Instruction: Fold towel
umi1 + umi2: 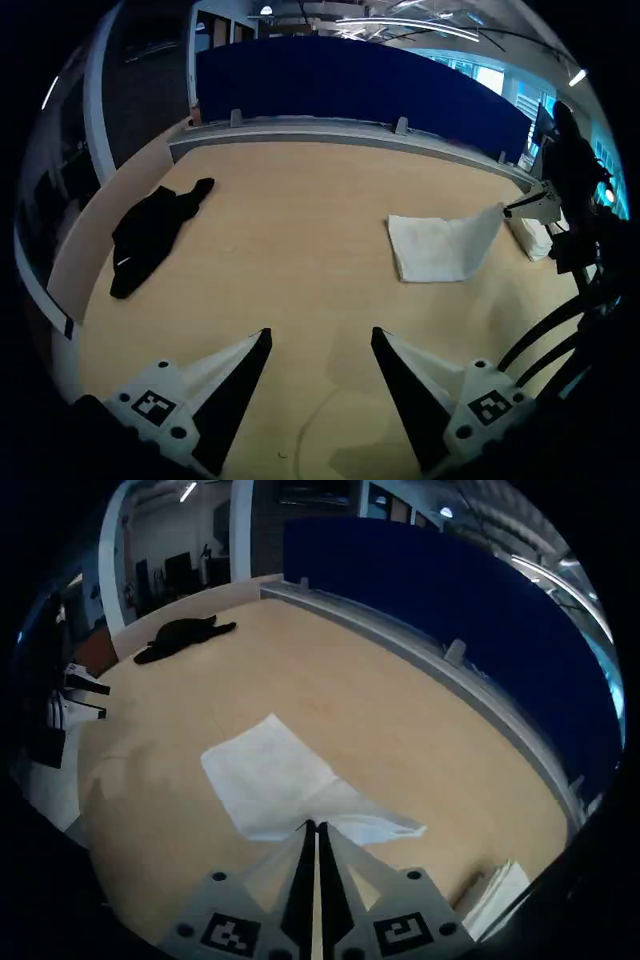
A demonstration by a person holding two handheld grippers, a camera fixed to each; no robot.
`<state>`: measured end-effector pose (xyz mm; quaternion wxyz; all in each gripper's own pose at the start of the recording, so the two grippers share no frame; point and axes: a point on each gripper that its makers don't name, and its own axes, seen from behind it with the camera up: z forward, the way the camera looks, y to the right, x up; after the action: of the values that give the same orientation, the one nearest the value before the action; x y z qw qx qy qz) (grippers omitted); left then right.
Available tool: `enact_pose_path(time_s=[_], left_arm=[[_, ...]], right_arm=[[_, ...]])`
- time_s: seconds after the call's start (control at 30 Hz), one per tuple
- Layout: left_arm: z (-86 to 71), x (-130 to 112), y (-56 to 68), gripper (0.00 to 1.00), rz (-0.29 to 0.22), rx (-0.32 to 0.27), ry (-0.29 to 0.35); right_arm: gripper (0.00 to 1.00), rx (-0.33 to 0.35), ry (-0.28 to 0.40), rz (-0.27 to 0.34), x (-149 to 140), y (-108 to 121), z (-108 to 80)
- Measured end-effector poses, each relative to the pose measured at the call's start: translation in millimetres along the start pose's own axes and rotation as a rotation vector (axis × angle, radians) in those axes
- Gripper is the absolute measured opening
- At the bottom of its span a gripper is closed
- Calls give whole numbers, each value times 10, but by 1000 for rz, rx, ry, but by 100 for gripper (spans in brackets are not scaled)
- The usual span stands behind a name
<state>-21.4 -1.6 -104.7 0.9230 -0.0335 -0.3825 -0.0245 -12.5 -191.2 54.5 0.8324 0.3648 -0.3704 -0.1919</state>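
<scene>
A white towel (436, 248) lies on the wooden table (320, 200), right of centre in the left gripper view. Its right corner is lifted off the table, pinched by my right gripper (506, 210). In the right gripper view, my right gripper (314, 826) is shut on that towel (268, 780) corner, and the rest of the cloth spreads flat ahead of the fingers. My left gripper (320, 336) hovers open over bare table near the front edge, well short of the towel. It also appears far left as my left gripper (100, 700) in the right gripper view.
A black garment (152, 232) lies crumpled at the table's left side, also seen as the black garment (184, 636). A blue partition (360, 88) with a grey rail runs along the back edge. White folded cloth (532, 236) sits at the right edge.
</scene>
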Motion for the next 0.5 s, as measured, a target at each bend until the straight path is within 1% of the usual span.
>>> enact_pose_path(time_s=[0.23,0.5], left_arm=[[-30,-2,-14,92,-22,-4,12],[-63,-16,-51,92,-42,-3,16]], right_arm=[[3,53,3,-53,234,-300,205],[2,127,-4,-86,447,-696,557]])
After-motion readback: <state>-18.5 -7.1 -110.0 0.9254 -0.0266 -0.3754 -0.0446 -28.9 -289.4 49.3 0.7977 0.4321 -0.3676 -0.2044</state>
